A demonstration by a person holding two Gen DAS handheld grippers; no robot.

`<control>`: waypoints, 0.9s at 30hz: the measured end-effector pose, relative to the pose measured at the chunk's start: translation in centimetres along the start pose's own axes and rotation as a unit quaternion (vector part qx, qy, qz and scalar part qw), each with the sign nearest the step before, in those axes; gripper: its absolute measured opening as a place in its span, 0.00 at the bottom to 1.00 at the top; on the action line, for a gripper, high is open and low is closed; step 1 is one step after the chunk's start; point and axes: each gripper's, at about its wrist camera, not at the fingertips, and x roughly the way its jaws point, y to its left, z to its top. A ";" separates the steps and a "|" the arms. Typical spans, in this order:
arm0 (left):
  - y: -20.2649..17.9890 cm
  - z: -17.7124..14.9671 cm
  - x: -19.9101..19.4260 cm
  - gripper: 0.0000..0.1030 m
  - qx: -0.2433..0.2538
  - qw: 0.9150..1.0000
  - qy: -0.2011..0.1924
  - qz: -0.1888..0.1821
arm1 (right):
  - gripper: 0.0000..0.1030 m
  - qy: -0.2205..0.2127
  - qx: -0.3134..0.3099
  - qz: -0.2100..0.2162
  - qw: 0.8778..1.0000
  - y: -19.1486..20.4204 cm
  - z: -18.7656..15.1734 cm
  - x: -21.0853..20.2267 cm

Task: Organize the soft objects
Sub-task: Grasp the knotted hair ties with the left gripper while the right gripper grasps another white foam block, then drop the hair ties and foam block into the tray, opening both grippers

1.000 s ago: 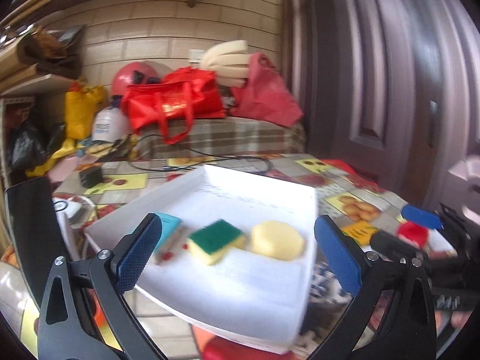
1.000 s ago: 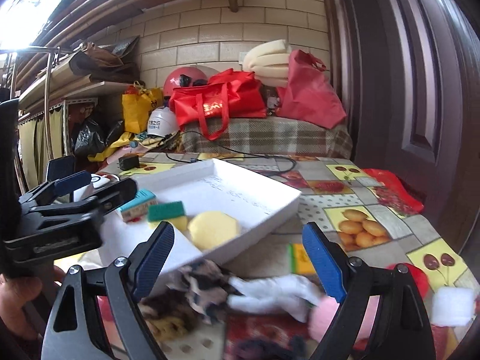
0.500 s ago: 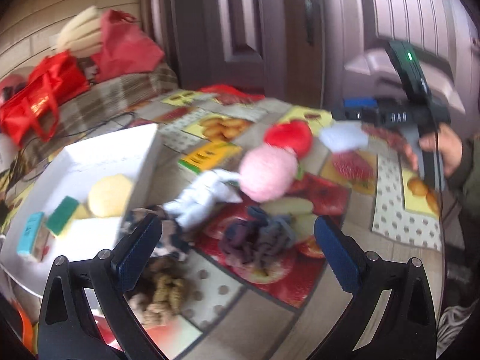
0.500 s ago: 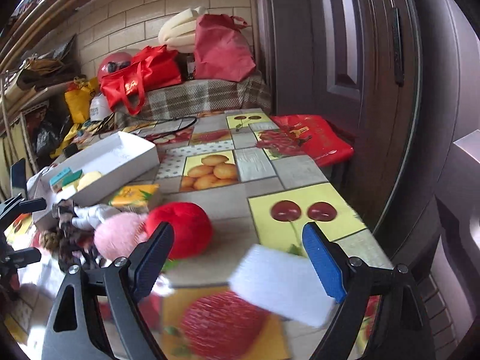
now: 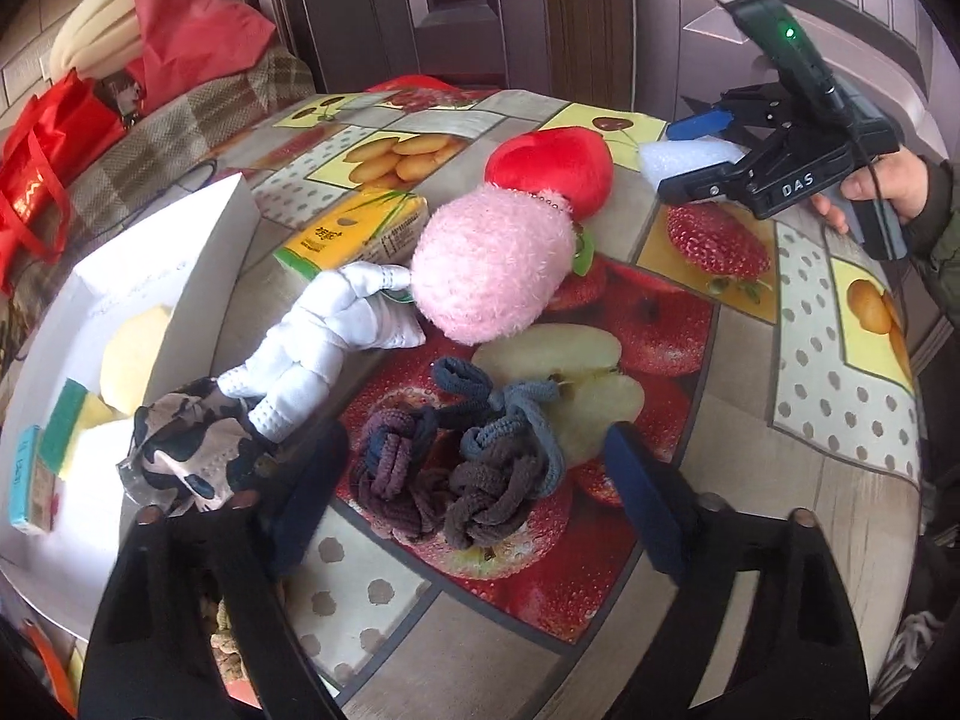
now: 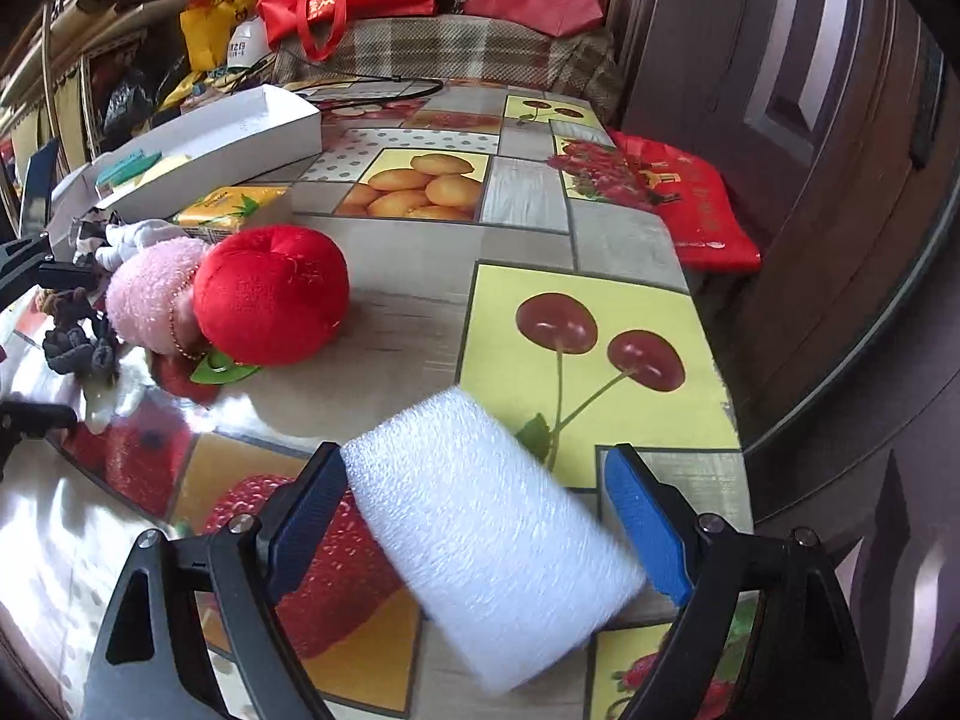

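My left gripper (image 5: 474,498) is open over a bundle of dark hair ties (image 5: 456,468) on the table, one blue pad on each side. A pink plush ball (image 5: 492,264), a red plush (image 5: 549,165), a white cloth doll (image 5: 324,330) and a cow-print cloth (image 5: 186,450) lie around it. My right gripper (image 6: 480,522) is open around a white foam block (image 6: 492,534) lying on the table; it also shows in the left wrist view (image 5: 708,147). The red plush (image 6: 270,294) and pink ball (image 6: 150,294) lie beyond.
A white tray (image 5: 198,228) at the left holds a yellow sponge (image 5: 135,354), a green-yellow sponge (image 5: 69,426) and a teal box (image 5: 30,480). A yellow tissue pack (image 5: 354,228) lies by it. The table edge (image 6: 720,312) is right, with a red bag (image 6: 678,204) beyond.
Both grippers have moved forward and down. The left now straddles the hair ties. The foam block now sits between the right gripper's pads.
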 end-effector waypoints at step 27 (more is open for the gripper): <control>7.0 -4.8 -10.6 0.32 -0.140 0.945 -0.247 0.161 | 0.60 -0.245 0.138 0.032 0.959 9.1 2.7 -5.9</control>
